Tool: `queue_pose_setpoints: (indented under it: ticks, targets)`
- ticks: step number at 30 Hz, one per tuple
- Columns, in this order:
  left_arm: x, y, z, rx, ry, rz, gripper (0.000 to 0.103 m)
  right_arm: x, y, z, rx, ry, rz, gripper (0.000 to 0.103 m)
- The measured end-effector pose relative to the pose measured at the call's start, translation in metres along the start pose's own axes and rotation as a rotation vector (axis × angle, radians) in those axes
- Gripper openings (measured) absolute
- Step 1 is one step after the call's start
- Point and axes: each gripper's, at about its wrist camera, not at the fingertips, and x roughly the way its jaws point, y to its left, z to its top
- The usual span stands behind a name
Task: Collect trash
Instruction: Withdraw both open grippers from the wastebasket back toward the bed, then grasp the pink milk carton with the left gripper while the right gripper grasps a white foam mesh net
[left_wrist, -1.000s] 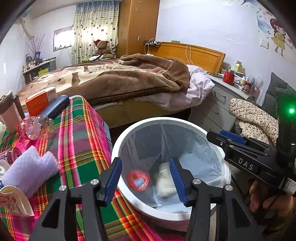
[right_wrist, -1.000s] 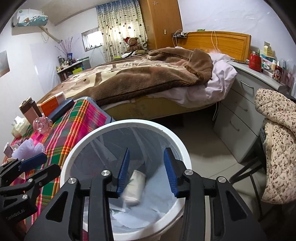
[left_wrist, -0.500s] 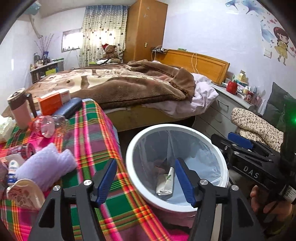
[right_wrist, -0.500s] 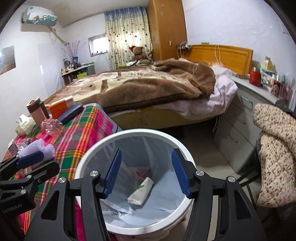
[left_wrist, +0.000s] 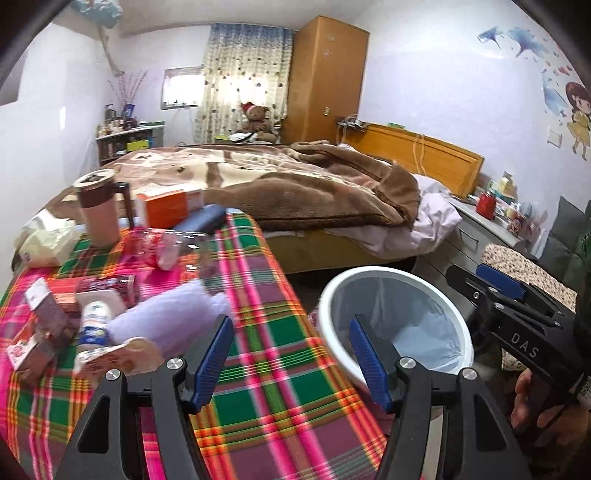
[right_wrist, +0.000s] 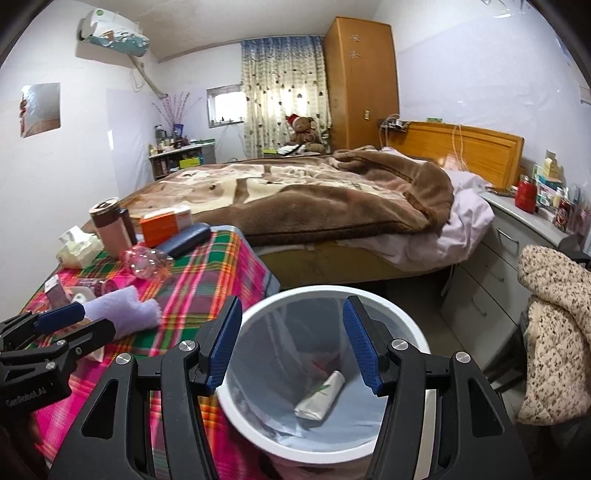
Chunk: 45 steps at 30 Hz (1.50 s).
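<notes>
A white trash bin (right_wrist: 314, 290) with a pale liner stands beside the table. A crumpled white tube (right_wrist: 321, 397) lies at its bottom. My right gripper (right_wrist: 291, 306) hangs over the bin, open, with nothing between its fingers. My left gripper (left_wrist: 290, 325) is open and empty above the plaid tablecloth (left_wrist: 258, 369), at the edge by the bin (left_wrist: 369, 271). On the cloth lie a clear plastic bottle (left_wrist: 162, 245), a small white bottle (left_wrist: 90, 325), red wrappers (left_wrist: 107, 288) and a purple cloth (left_wrist: 166, 310).
A brown mug (left_wrist: 98, 210), an orange box (left_wrist: 166, 206), a dark case (left_wrist: 203, 219) and a tissue pack (left_wrist: 48, 236) stand at the table's far end. The bed (right_wrist: 314, 199) lies behind. Drawers (right_wrist: 491, 266) and a draped chair (right_wrist: 554, 314) stand at the right.
Both grippers opened wider and drew up and back from the bin. A red item and the white tube dropped into it. The left view swung left toward the table.
</notes>
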Motion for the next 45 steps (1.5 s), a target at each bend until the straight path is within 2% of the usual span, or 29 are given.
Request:
queue_pose_setpoints:
  ticks: [7,10,12,19,27,36,41,45]
  targets:
    - [-0.014,0.042,-0.008,-0.06,-0.005,0.066,0.065,0.005,0.032,-0.001,-0.048,0.001,0.043,0.059]
    - [-0.019,0.065,-0.012,-0.09,-0.004,0.106,0.065,0.01,0.045,-0.002,-0.055,0.015,0.076,0.061]
    - [-0.022,0.08,-0.014,-0.108,-0.004,0.129,0.065,0.015,0.052,-0.002,-0.053,0.027,0.096,0.066]
    - [-0.029,0.129,-0.02,-0.164,0.005,0.196,0.065,0.033,0.082,-0.004,-0.054,0.075,0.151,0.066]
    - [-0.027,0.171,-0.015,-0.202,0.018,0.239,0.066,0.058,0.112,-0.005,-0.019,0.174,0.251,0.066]
    - [-0.025,0.233,-0.017,-0.228,0.059,0.346,0.066,0.084,0.139,0.001,0.095,0.297,0.405,0.066]
    - [-0.027,0.255,-0.015,-0.215,0.063,0.373,0.066,0.101,0.155,-0.005,0.12,0.358,0.417,0.066]
    - [-0.021,0.266,-0.018,-0.198,0.094,0.37,0.066,0.107,0.161,-0.003,0.118,0.365,0.402,0.066]
